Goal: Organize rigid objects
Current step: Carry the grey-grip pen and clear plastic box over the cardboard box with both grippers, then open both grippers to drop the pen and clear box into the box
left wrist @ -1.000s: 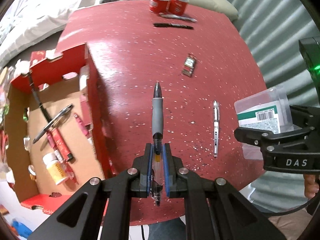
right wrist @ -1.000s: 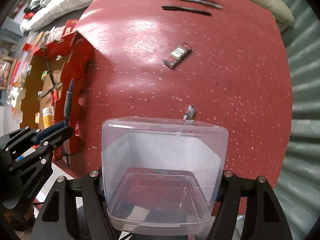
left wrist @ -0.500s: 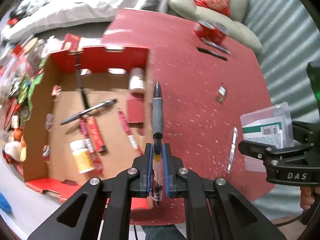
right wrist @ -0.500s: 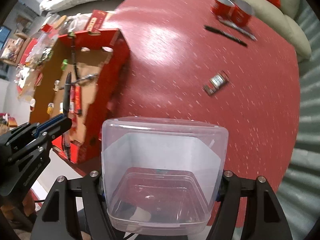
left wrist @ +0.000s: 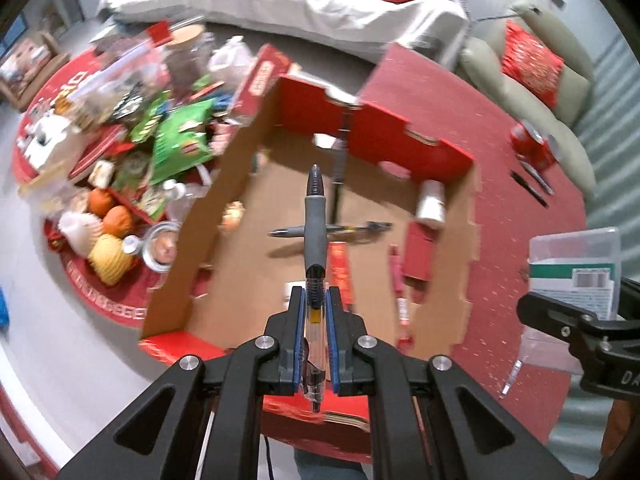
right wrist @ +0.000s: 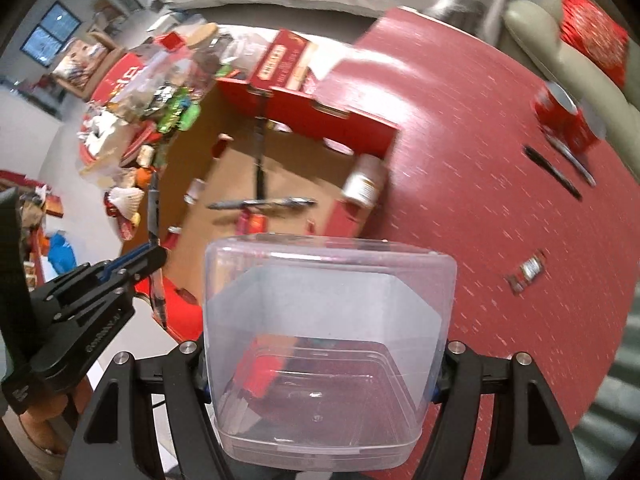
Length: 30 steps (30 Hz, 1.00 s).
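A round red table [right wrist: 472, 128] carries an open cardboard box [left wrist: 452, 240] with red outer walls, set at the table's edge, its brown floor strewn with small goods. Inside the box, a dark pen [left wrist: 344, 230] lies crosswise near the middle, a black strap-like item [left wrist: 339, 160] leans against the far wall, a white bottle [left wrist: 431, 202] rests on its side by the right-hand wall, a small red carton [left wrist: 418, 254] sits just below that bottle, and a flat red packet [left wrist: 340, 268] and a slim pink pen [left wrist: 396, 276] lie toward the near side. Next in size, a clear plastic container [right wrist: 324, 320] with nothing visible inside is clamped between the pads of the right gripper [right wrist: 320, 376], whose jaws stand wide around its walls; it hangs over the table's near edge beside the box. The left gripper [left wrist: 316, 322] is closed tight on a grey-gripped pen [left wrist: 314, 232], held by its clear barrel with the tip pointing away, poised above the box's floor. Farther across the table stand two red cups [right wrist: 568, 116] with two pens [right wrist: 560, 168] lying just beside them, and a small dark wrapped packet [right wrist: 528, 270] lies alone on the red surface.
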Each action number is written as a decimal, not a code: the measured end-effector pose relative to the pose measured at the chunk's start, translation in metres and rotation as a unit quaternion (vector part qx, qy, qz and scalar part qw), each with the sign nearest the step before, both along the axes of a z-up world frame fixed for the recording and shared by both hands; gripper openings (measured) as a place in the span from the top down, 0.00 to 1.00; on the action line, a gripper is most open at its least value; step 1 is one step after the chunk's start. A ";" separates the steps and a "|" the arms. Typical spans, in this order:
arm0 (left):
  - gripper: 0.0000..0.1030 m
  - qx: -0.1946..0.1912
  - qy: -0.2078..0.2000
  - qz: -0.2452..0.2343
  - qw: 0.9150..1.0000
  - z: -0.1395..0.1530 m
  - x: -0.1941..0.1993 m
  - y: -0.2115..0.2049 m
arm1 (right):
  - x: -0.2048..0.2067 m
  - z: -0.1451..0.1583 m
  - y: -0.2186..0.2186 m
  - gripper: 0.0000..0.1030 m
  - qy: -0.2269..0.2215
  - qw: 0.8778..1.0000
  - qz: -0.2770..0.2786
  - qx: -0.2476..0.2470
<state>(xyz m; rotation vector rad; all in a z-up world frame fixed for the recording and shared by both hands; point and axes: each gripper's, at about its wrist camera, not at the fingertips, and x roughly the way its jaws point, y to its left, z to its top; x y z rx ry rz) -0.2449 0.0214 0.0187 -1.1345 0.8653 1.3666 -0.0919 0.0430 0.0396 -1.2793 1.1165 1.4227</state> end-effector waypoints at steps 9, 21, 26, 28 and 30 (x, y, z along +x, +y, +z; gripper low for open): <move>0.90 -0.008 0.021 0.003 1.000 -0.011 -0.015 0.013 | -0.041 -0.021 0.018 0.30 0.001 0.999 0.031 -0.013; 0.90 -0.020 0.031 0.002 0.999 -0.027 -0.014 0.035 | -0.045 -0.031 0.032 0.30 -0.016 1.000 0.021 -0.017; 0.90 -0.023 0.032 -0.002 0.999 -0.031 -0.010 0.040 | -0.043 -0.034 0.035 0.30 -0.017 0.999 0.017 -0.022; 0.90 -0.024 0.033 -0.005 0.999 -0.033 -0.008 0.041 | -0.044 -0.036 0.035 0.30 -0.019 0.999 0.018 -0.025; 0.90 -0.027 0.033 -0.007 0.999 -0.035 -0.007 0.043 | -0.044 -0.039 0.036 0.30 -0.021 0.999 0.018 -0.027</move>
